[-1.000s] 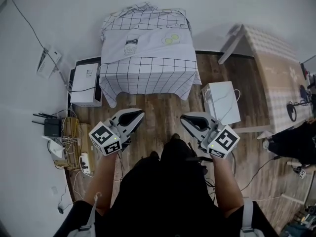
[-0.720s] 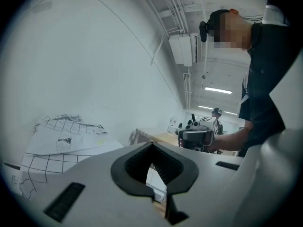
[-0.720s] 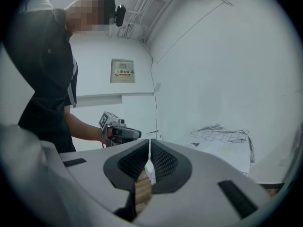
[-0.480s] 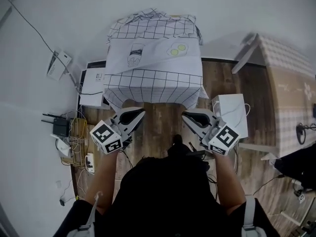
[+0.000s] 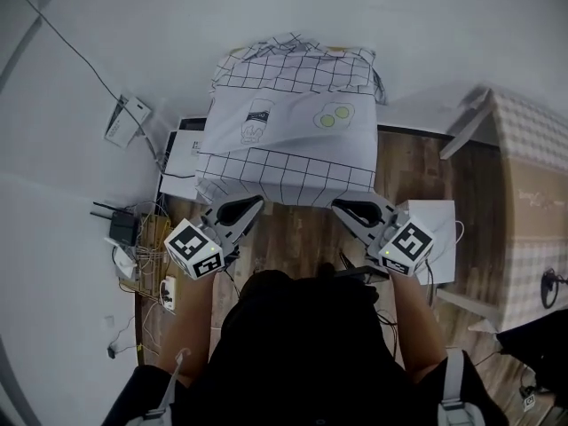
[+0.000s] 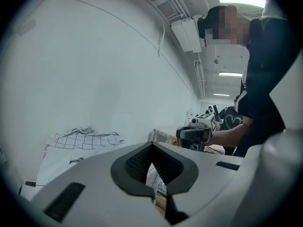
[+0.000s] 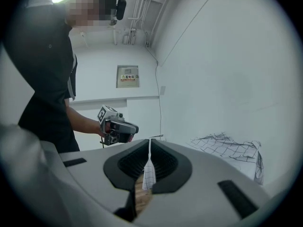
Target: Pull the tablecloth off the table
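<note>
1. Both grippers have drawn nearer the desk than a second ago, and the tablecloth (image 5: 288, 140) now hangs just ahead of their tips.
2. White with a black grid, the tablecloth lies draped over the small desk, hiding it. It is bunched at the far edge against the wall (image 5: 417, 25), and its front flap hangs toward the wooden floor (image 5: 297, 238).
3. On the left gripper (image 5: 257, 202), the jaws are pressed together and hold nothing. The grid cloth shows only beyond them.
4. On the right gripper (image 5: 337, 204), the jaws are likewise closed and empty. A sliver of the cloth is visible past the slit below their tips.
5. White boxes stand on the floor at the desk's left (image 5: 182, 149) and right (image 5: 439, 229). A router (image 5: 120, 229) sits among cables further left.
</note>
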Tool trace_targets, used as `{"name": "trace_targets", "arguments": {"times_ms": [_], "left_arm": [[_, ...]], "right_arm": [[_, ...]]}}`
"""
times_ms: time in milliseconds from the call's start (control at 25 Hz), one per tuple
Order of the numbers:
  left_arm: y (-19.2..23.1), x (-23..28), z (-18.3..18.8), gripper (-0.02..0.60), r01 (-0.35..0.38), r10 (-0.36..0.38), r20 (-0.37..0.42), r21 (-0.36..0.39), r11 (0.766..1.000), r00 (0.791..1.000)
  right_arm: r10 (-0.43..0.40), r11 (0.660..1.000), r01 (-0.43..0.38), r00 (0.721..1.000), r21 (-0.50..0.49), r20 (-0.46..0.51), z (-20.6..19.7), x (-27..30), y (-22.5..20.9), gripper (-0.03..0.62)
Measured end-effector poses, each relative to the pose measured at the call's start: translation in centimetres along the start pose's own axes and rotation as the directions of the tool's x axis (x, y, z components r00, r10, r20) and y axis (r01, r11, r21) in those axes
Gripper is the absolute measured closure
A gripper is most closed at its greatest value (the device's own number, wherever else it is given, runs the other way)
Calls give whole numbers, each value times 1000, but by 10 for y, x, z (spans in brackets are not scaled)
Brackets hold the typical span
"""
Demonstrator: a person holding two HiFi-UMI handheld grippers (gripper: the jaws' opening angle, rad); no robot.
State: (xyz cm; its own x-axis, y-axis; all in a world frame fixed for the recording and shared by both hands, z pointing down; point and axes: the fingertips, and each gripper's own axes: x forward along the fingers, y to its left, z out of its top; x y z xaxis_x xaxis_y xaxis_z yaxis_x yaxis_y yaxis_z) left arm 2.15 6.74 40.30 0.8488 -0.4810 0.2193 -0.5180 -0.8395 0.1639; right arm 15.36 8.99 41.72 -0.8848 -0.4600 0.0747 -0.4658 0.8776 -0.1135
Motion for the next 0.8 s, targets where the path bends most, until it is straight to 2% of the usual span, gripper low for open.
{"name": "trace_targets", "arguments": {"times_ms": [200,480,800], "left_arm": [[17,9,-4,578,-35,35,-19,-5,999,999],[61,19,-9,578,-42,42,-34,13,999,999],[149,43,-4,578,43,-44,-41,-12,999,998]], "right_arm": [[32,999,-31,999,15,-7,-6,12,-21,571],[25,999,-24,998,23,-54,-16,39,-51,571],[-61,997,65,991,31,-122,-9,95,-104,571]]}}
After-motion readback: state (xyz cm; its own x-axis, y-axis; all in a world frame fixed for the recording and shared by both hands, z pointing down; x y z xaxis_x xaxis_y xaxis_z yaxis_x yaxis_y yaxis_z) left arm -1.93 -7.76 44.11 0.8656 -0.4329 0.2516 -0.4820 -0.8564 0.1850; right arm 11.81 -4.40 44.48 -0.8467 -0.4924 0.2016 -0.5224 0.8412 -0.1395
